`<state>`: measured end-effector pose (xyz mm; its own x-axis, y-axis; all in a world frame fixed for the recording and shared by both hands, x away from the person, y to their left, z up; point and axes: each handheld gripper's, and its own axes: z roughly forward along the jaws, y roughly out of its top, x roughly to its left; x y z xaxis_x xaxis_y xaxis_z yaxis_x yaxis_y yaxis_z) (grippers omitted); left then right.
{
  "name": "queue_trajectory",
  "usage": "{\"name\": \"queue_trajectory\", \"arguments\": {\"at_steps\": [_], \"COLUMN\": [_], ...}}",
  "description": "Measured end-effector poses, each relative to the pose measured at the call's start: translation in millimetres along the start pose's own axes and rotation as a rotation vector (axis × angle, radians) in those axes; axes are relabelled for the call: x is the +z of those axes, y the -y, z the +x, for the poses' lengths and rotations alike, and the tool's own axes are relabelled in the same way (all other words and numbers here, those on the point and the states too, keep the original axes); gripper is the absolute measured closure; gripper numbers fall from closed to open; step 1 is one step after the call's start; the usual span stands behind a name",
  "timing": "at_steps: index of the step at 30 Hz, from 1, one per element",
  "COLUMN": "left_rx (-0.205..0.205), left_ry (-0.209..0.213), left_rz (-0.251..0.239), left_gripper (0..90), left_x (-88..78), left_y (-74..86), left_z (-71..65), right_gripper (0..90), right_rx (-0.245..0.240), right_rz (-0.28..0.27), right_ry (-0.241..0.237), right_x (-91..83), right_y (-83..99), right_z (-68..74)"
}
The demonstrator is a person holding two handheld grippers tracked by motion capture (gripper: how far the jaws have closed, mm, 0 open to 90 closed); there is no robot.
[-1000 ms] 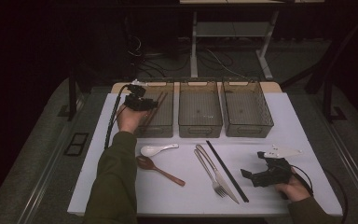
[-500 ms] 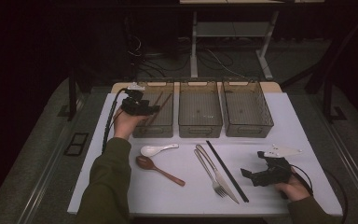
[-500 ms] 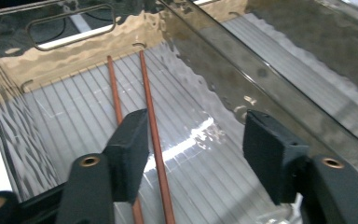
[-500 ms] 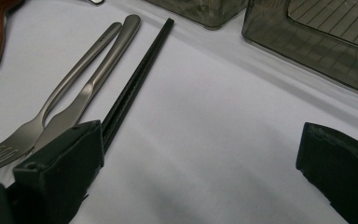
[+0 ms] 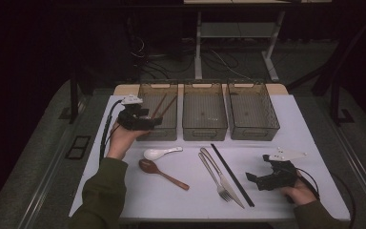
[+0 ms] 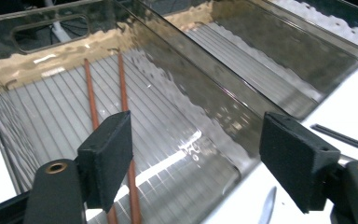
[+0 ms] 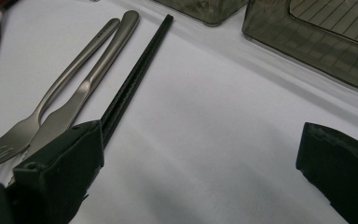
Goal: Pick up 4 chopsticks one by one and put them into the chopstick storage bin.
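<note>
right gripper: near right of the table, resting low in the person's hand; jaws wide apart, holding nothing (clear in the right gripper view)
black chopsticks: lying on the white mat just left of the right gripper, running near-right to far-left; right gripper view has its left jaw close beside them, not touching as far as I can tell
fork and knife: side by side, just left of the black chopsticks, handles pointing far
wooden spoon: near left of centre, loose on mat
white soup spoon: just beyond the wooden spoon, loose on mat
left gripper: far left, at the near wall of the left bin, jaws wide apart and empty, pointing into the bin
brown chopsticks: task's thing; lying flat on the ribbed floor of the left bin, between and past the left jaws, no contact
middle bin, right bin: far row, look empty
step: judging by this, sorting cutlery into bins; brown chopsticks are in, left gripper free above them
next move: probably right gripper closes on the black chopsticks; needs a small shift left, jaws straddling both sticks, low flat pinch so they don't roll apart
</note>
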<state>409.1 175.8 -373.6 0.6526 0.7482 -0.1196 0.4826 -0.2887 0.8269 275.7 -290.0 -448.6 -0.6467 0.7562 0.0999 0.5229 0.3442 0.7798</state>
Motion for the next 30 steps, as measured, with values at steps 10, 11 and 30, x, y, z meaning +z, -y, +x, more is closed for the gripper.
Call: {"name": "queue_trajectory", "arguments": {"at_steps": [10, 11, 30], "left_rx": [0.023, 0.024, 0.056], "left_ry": [0.009, 0.01, 0.051], "left_rz": [-0.016, -0.02, -0.026], "left_gripper": [17.5, 17.2, 0.7], "left_x": [-18.2, -20.4, -50.6], "left_y": [19.6, 21.8, 81.0], "left_z": [-18.2, -19.7, -57.5], "right_gripper": [0.6, 0.6, 0.6], "right_rx": [-0.003, -0.003, -0.011], "right_rz": [-0.005, -0.004, -0.01], "right_ry": [-0.003, -0.003, -0.007], "right_x": [-1.2, -1.2, -1.5], "right_y": [0.4, 0.4, 0.0], "right_z": [0.8, 0.7, 1.1]}}
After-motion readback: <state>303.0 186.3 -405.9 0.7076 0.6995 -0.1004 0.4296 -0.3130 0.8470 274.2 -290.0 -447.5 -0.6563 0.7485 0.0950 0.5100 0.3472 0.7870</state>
